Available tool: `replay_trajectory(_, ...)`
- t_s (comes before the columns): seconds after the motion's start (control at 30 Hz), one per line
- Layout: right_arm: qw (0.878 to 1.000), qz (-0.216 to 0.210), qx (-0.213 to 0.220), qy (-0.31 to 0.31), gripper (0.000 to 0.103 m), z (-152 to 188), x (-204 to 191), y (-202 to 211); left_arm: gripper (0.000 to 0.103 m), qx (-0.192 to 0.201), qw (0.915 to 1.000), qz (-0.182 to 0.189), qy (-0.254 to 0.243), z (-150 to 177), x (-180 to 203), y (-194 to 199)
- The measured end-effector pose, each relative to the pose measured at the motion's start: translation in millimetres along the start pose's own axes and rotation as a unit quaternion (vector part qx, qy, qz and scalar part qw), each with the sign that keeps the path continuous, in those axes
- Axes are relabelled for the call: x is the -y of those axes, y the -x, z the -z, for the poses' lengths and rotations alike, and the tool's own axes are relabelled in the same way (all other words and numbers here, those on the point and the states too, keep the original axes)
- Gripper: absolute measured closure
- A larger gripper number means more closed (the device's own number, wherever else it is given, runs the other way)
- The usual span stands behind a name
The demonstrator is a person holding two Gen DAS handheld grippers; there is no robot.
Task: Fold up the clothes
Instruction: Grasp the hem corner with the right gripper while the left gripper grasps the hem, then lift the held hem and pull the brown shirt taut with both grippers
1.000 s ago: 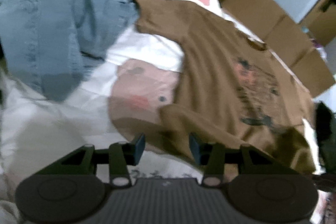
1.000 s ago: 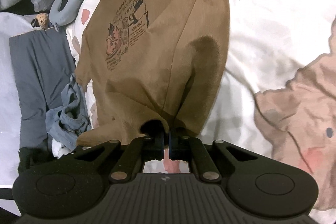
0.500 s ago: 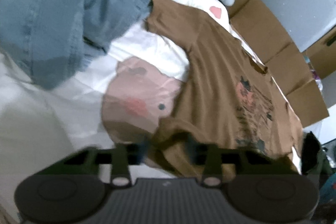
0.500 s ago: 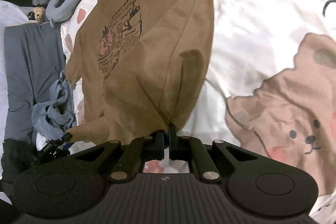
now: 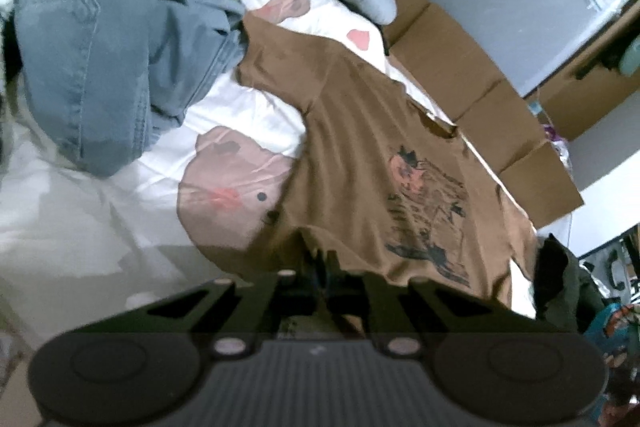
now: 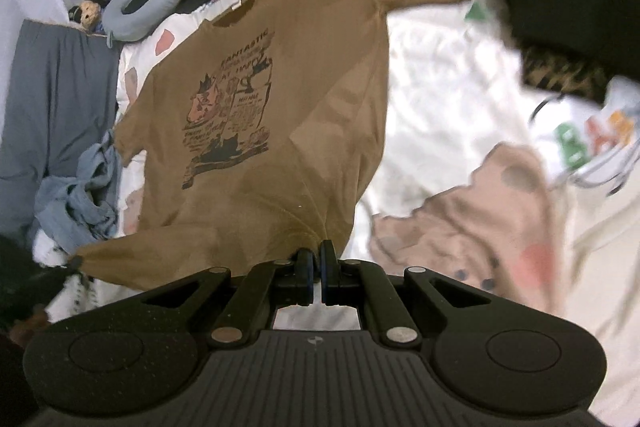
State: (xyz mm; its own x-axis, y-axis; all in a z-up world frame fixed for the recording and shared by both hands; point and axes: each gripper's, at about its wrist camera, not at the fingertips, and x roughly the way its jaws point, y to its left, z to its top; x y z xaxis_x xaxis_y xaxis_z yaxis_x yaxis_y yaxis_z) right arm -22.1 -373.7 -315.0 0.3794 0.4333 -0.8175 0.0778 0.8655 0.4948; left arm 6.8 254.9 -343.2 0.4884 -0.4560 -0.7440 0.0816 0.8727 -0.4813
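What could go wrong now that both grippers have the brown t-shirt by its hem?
Each gripper, left and right, pinches only a small bit of the brown t-shirt, so the hem could slip out. One sleeve touches the blue jeans and might drag them.

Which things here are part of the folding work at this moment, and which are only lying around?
In the job:
- brown T-shirt
- left gripper, shut on its hem
- right gripper, shut on its hem

Lying about:
- blue jeans
- grey neck pillow
- cardboard boxes
- bear-print sheet
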Motion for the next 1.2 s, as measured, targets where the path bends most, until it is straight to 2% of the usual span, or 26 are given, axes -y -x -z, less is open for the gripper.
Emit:
replay_trajectory(0.27, 0.991, 0.076, 0.018, 0.113, 0.102, 21.3, -18.3, 44.4, 0.1, -0.01, 0.9999, -0.011, -0.004, 21.6, 5.1, 26.5)
replay_trajectory(0.5, 0.978, 0.122, 0.007, 0.168, 0.102, 49.5, -17.7, 33.6, 0.1, -0.028, 0.999, -0.034, -0.009, 31.9, -2.6, 21.0)
replay_trajectory(0.97, 0.972, 0.139, -0.03, 0.187, 0.101, 98.7, 10.3, -35.7, 0.1, -0.077, 0.9937, -0.081, -0.012, 42.9, -23.2, -17.5)
replay_trajectory(1.2, 0.976, 0.135, -0.057, 0.161, 0.099, 110.5, 27.0, -39.4, 0.1, -0.088, 0.9919, -0.091, -0.01, 47.2, -28.1, -25.4)
